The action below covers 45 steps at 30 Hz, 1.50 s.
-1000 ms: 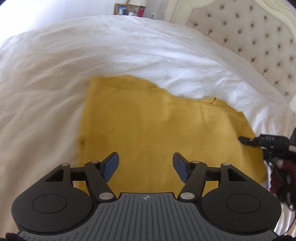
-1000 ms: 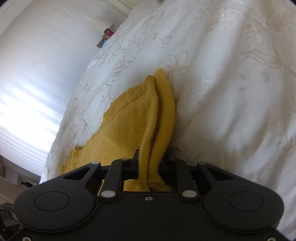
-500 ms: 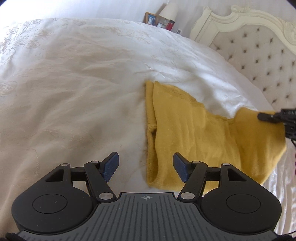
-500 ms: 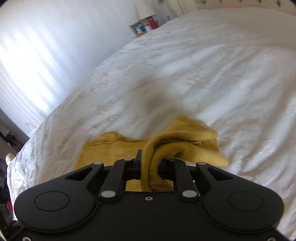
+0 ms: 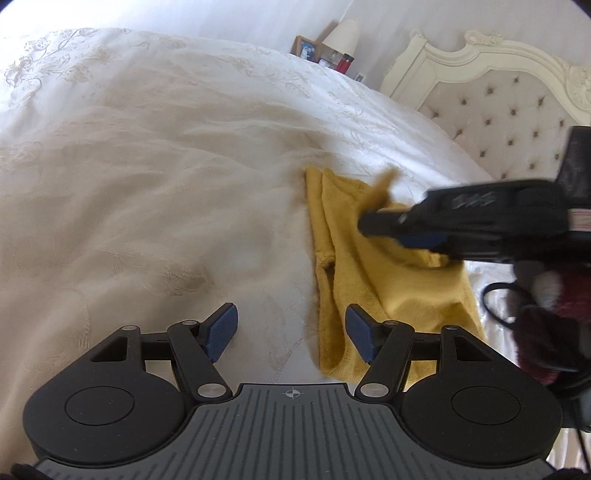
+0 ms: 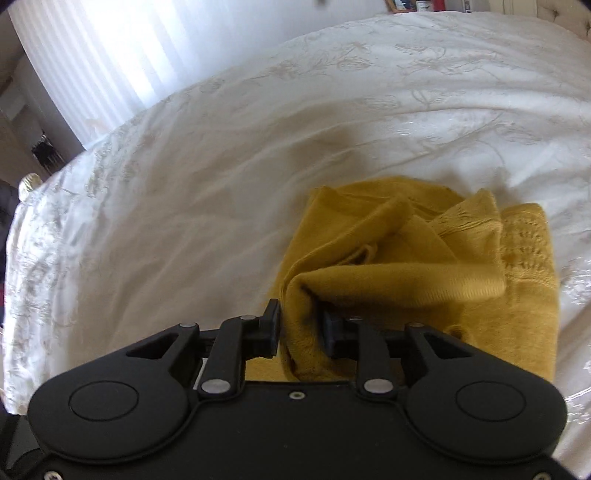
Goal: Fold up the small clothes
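A wide bed [image 5: 147, 177] fills both views, covered by a white bedspread [image 6: 258, 147] with a faint embroidered flower pattern and soft wrinkles. At its far end stands a cream tufted headboard [image 5: 509, 110] with a carved frame, and beside that a lamp [image 5: 343, 33], a picture frame [image 5: 306, 46] and a small red object sit close together. In the right wrist view a bright window with a pale curtain [image 6: 92, 55] lies beyond the bed's edge. A mustard-yellow knitted garment [image 5: 388, 295] lies on the bedspread, partly folded, with its near hem just ahead of the left gripper and one layer lifted and doubled over the rest. The right gripper [image 6: 299, 326] reaches across the garment from the right side of the left wrist view, where it looks blurred; a bunched fold of the yellow knit sits between its fingers, and its jaws are opening, with a sliver of gap on the left side of the fold. Behind it a dark red fuzzy sleeve [image 5: 554, 314] and a black cable show. The left gripper [image 5: 291, 332] hovers over the bedspread with its blue pads [image 5: 221, 330] spread wide and holding nothing; the right pad overlaps the garment's edge in the view.
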Tool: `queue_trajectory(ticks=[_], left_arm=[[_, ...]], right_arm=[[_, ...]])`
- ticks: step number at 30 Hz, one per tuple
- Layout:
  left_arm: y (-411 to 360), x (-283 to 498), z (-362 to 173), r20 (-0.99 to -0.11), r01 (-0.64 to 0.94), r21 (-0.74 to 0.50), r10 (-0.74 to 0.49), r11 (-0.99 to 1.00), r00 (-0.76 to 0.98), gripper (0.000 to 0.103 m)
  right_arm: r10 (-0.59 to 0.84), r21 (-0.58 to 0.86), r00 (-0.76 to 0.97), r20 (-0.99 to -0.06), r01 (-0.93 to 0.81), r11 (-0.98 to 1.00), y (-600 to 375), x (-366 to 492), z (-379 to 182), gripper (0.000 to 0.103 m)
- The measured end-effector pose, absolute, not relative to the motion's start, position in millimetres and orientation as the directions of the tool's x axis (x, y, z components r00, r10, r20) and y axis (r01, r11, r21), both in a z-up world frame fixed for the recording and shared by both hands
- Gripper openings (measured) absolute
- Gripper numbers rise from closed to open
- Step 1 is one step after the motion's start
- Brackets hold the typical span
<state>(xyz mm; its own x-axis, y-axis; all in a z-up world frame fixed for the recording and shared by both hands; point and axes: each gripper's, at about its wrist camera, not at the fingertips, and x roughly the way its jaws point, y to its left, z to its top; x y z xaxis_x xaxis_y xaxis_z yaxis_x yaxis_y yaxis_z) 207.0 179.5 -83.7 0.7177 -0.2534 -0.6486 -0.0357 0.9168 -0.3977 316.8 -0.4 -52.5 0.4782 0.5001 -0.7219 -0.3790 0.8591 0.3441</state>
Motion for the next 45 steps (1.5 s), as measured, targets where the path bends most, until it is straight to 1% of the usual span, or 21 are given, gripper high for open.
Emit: queue_trajectory(ticks=[1,3,5,7,10,14,17,19,21,25,28,30,33,35,37,39,40,43,45], left_arm=[[178.5,205.6,-83.1,-0.647,-0.033,-0.394,-0.252,0.918,0.720,0.063],[176.4,205.6,-82.9,-0.645,-0.026,-0.392,-0.254,0.920,0.721,0.063],[174.9,204.0,-82.3,-0.640,-0.015,-0.387,-0.257,0.922,0.724,0.063],[173.1,201.9,-81.3,-0.636,-0.003,-0.381,-0.259,0.924,0.727,0.063],[171.4,199.3,-79.7,-0.630,0.010,-0.376,-0.264,0.927,0.730,0.063],[168.9,193.9,-74.9,-0.626,0.019,-0.367,-0.262,0.930,0.735,0.063],[162.9,193.4,-68.4,-0.627,0.030,-0.339,-0.250,0.940,0.738,0.063],[161.0,193.6,-63.9,-0.626,0.039,-0.329,-0.249,0.944,0.739,0.063],[160.0,194.3,-57.2,-0.620,0.047,-0.326,-0.251,0.944,0.743,0.063],[152.6,201.2,-41.3,-0.601,0.088,-0.302,-0.261,0.949,0.756,0.063],[140.8,210.6,-33.6,-0.603,0.143,-0.260,-0.277,0.955,0.749,0.064],[129.8,217.5,-32.2,-0.611,0.179,-0.225,-0.282,0.958,0.739,0.064],[111.5,225.5,-35.0,-0.625,0.233,-0.172,-0.289,0.957,0.725,0.064],[97.6,231.0,-37.1,-0.632,0.261,-0.129,-0.282,0.957,0.722,0.064],[85.8,236.9,-39.5,-0.632,0.280,-0.085,-0.269,0.956,0.727,0.064],[76.1,244.2,-43.1,-0.635,0.290,-0.048,-0.253,0.956,0.730,0.064],[71.7,248.8,-45.4,-0.640,0.292,-0.030,-0.243,0.956,0.729,0.064],[63.9,262.1,-53.1,-0.657,0.296,0.005,-0.220,0.955,0.721,0.064],[59.9,270.7,-57.9,-0.663,0.293,0.031,-0.199,0.956,0.721,0.064]], right_arm=[[0.555,0.398,0.475,-0.683,-0.395,0.828,-6.3,311.2,-47.9,0.040],[0.626,0.468,0.483,-0.612,-0.417,0.779,-21.6,304.8,-35.9,0.048],[0.655,0.508,0.522,-0.546,-0.415,0.755,-44.8,297.1,-21.1,0.049],[0.645,0.529,0.567,-0.513,-0.383,0.757,-68.8,291.9,-11.8,0.049],[0.566,0.476,0.626,-0.537,-0.329,0.815,-96.7,283.5,-12.8,0.050],[0.465,0.417,0.662,-0.588,-0.245,0.875,-120.4,278.9,-34.9,0.050],[0.426,0.397,0.664,-0.615,-0.206,0.894,-124.5,277.8,-56.0,0.050],[0.432,0.408,0.644,-0.631,-0.198,0.891,-118.8,278.8,-66.7,0.050],[0.459,0.401,0.614,-0.642,-0.242,0.884,-106.4,272.1,-73.4,0.050],[0.570,0.379,0.507,-0.646,-0.435,0.817,-70.3,239.6,-79.4,0.050],[0.638,0.401,0.454,-0.621,-0.516,0.757,-55.5,215.9,-83.4,0.050],[0.656,0.416,0.464,-0.595,-0.521,0.745,-58.3,205.6,-85.0,0.050],[0.658,0.444,0.528,-0.536,-0.487,0.752,-77.9,198.2,-85.6,0.050],[0.631,0.436,0.600,-0.491,-0.458,0.775,-93.5,194.2,-82.4,0.051],[0.585,0.401,0.676,-0.447,-0.433,0.807,-108.1,191.9,-78.9,0.055],[0.534,0.355,0.741,-0.408,-0.410,0.840,-120.5,192.5,-76.6,0.062],[0.510,0.336,0.764,-0.394,-0.397,0.854,-125.6,194.6,-76.4,0.062],[0.448,0.274,0.809,-0.380,-0.364,0.890,-135.4,200.1,-79.5,0.068],[0.426,0.238,0.821,-0.381,-0.358,0.903,-137.9,206.5,-84.1,0.075]])
